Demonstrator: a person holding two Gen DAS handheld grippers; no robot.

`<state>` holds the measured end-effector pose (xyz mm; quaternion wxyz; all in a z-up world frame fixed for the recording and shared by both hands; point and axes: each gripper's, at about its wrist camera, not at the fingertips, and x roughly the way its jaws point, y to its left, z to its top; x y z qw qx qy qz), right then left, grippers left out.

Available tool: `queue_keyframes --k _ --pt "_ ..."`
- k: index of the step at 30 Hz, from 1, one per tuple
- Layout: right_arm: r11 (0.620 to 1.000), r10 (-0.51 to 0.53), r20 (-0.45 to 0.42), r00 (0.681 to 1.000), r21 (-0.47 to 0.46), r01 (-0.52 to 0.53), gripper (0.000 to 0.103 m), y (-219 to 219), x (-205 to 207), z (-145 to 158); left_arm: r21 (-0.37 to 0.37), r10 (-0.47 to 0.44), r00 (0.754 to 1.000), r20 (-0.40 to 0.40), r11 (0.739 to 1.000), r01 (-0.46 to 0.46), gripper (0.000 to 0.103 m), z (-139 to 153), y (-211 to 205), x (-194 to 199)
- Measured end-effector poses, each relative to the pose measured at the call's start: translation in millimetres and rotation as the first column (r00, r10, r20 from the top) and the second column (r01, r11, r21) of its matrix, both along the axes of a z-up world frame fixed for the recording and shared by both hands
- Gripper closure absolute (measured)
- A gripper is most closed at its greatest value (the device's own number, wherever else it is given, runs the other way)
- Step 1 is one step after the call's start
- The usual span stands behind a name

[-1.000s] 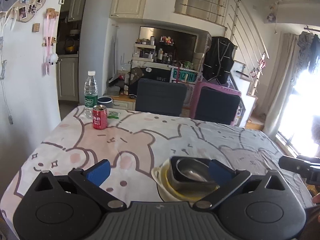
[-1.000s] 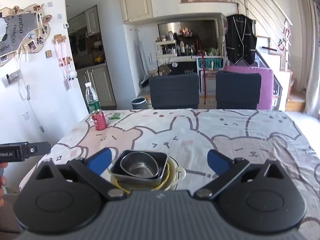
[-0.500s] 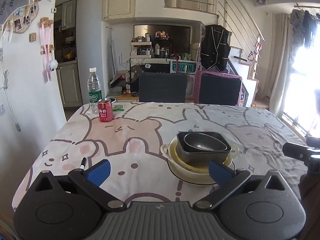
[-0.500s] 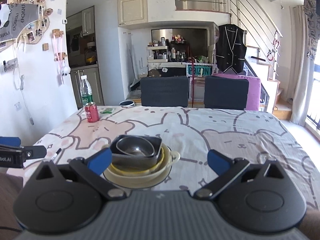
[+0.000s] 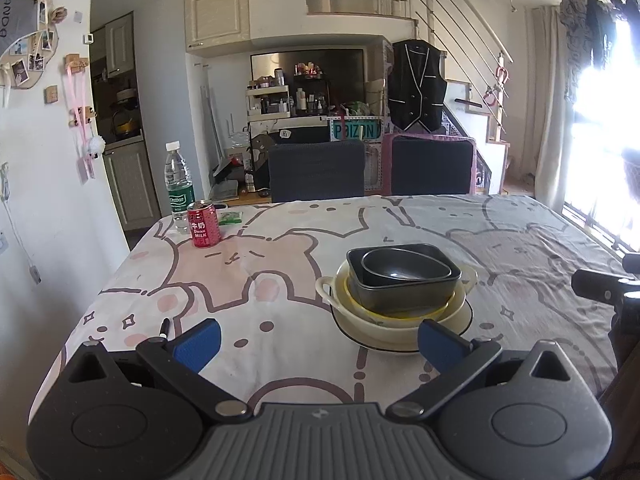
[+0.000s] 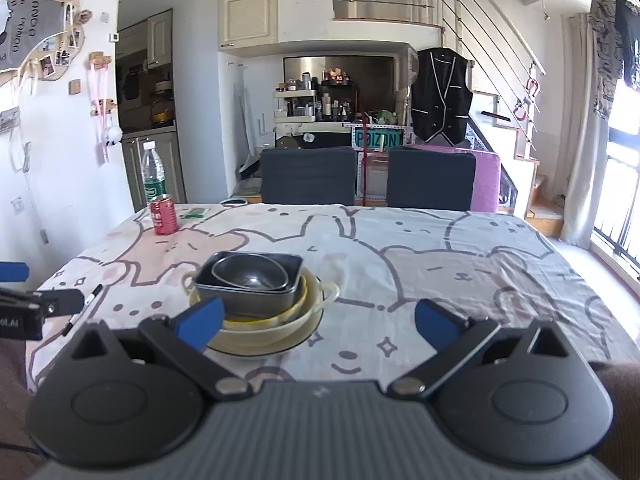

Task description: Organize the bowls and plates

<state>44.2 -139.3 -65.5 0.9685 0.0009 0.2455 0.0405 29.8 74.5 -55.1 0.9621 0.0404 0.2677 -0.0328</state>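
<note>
1. Up front, we hold the left gripper [image 5: 318, 342] above the near edge of the table, its blue-padded fingers [image 5: 199, 344] spread wide with nothing between them.
2. We hold the right gripper [image 6: 318, 320] the same way, jaws wide apart and empty, its left pad just in front of the stacked dishes.
3. We see the stack near the middle of the table: a round white plate with a dark rim [image 5: 464, 322] at the bottom, a cream two-handled bowl [image 5: 394, 330] on it, a yellow bowl [image 5: 400, 313] nested inside that, then a dark grey rectangular dish [image 5: 404, 292], and a small dark metal bowl [image 5: 400, 268] on top.
4. We note the table wears a cartoon bear-and-rabbit printed cloth [image 5: 260, 280] in pink, white and grey.
5. We read "DRINK MILK" on the red can [image 5: 204, 225] at the far left corner; just behind it stands a clear plastic water bottle with a green label [image 5: 179, 188], whose writing is too small for us to make out.
6. We see a black marker pen [image 5: 164, 327] lying on the cloth, just beyond the left gripper's left finger.
7. We read "POIZON" on a teal sign [image 5: 354, 131] behind the two dark chairs [image 5: 318, 172].
</note>
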Motion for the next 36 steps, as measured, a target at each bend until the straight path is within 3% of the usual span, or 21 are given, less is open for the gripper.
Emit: queue_keyframes --k 36 --pt "0.999 0.015 0.003 1.0 -0.039 -0.014 0.0 12 -3 -3 -0.005 0.003 1.0 -0.004 1.0 -0.003 0.0 -3 -1 0"
